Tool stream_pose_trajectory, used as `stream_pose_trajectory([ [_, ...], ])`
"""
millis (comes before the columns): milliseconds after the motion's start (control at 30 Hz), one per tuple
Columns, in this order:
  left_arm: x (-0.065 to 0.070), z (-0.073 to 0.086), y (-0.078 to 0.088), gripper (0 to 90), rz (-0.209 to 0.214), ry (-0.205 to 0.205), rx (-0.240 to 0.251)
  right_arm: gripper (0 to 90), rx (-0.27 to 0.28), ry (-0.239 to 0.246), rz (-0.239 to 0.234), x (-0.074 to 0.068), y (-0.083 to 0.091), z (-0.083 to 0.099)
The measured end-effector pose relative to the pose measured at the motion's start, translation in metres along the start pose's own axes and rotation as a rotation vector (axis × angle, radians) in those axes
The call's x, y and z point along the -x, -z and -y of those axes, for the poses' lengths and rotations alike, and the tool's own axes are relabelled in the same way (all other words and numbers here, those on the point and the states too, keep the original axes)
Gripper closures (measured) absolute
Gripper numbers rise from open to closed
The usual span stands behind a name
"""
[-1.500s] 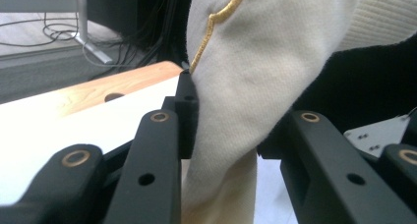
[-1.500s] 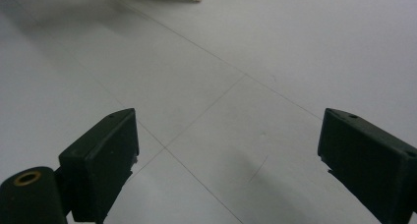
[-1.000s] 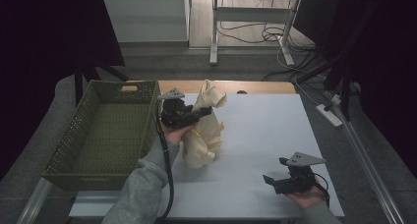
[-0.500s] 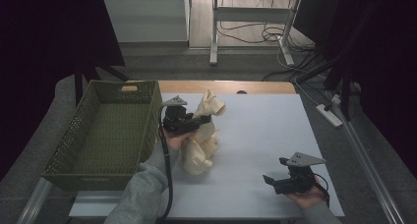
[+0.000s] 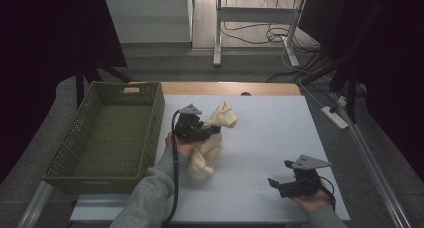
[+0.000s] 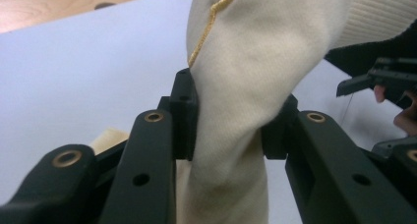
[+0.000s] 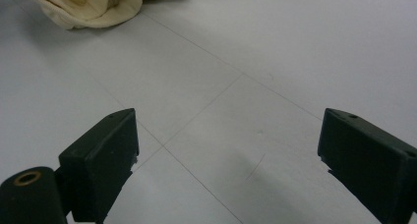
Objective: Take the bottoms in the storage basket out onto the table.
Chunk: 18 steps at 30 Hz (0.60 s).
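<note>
A cream cloth (image 5: 206, 155) stands bunched on the white table, its lower part resting on the surface and its upper end (image 5: 225, 115) lifted. My left gripper (image 5: 216, 131) is shut on the cloth's middle; in the left gripper view the pads (image 6: 184, 116) press the fabric (image 6: 255, 62) from both sides, and a yellow seam runs up it. At the table's near right my right gripper (image 5: 280, 173) is held open and low over bare table, nothing between its jaws (image 7: 226, 150). A fold of the cloth (image 7: 98, 5) lies far off at the top left of the right gripper view.
An empty green mesh basket (image 5: 160, 108) stands at the left of the table, close beside my left hand. The white table top (image 5: 280, 123) ends in a wooden strip at the back. Table legs and cables lie on the floor beyond.
My left gripper has come down and a little nearer with the cloth, so more of the cloth rests on the table. The right gripper has stayed put.
</note>
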<state>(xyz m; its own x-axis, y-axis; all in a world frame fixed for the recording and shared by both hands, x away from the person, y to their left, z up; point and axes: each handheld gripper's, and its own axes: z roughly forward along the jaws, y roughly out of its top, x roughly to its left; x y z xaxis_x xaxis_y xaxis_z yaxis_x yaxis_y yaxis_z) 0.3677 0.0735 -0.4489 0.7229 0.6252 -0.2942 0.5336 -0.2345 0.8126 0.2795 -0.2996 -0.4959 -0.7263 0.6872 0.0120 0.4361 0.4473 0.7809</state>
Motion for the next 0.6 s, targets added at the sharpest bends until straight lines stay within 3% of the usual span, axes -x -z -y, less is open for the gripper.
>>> stream_pose_trajectory([
  [267, -0.001, 0.007, -0.012, 63.2, -0.005, 0.004, -0.053, 8.8, 0.002, -0.002, 0.002, 0.000, 0.000, 0.000],
  [433, -0.001, 0.011, -0.021, 61.3, -0.037, -0.016, -0.109, 8.8, 0.003, -0.003, 0.001, 0.000, 0.000, 0.001],
  [600, -0.004, 0.014, -0.025, 59.5, -0.036, -0.004, -0.134, 8.8, 0.003, -0.004, 0.001, 0.000, 0.000, 0.001],
])
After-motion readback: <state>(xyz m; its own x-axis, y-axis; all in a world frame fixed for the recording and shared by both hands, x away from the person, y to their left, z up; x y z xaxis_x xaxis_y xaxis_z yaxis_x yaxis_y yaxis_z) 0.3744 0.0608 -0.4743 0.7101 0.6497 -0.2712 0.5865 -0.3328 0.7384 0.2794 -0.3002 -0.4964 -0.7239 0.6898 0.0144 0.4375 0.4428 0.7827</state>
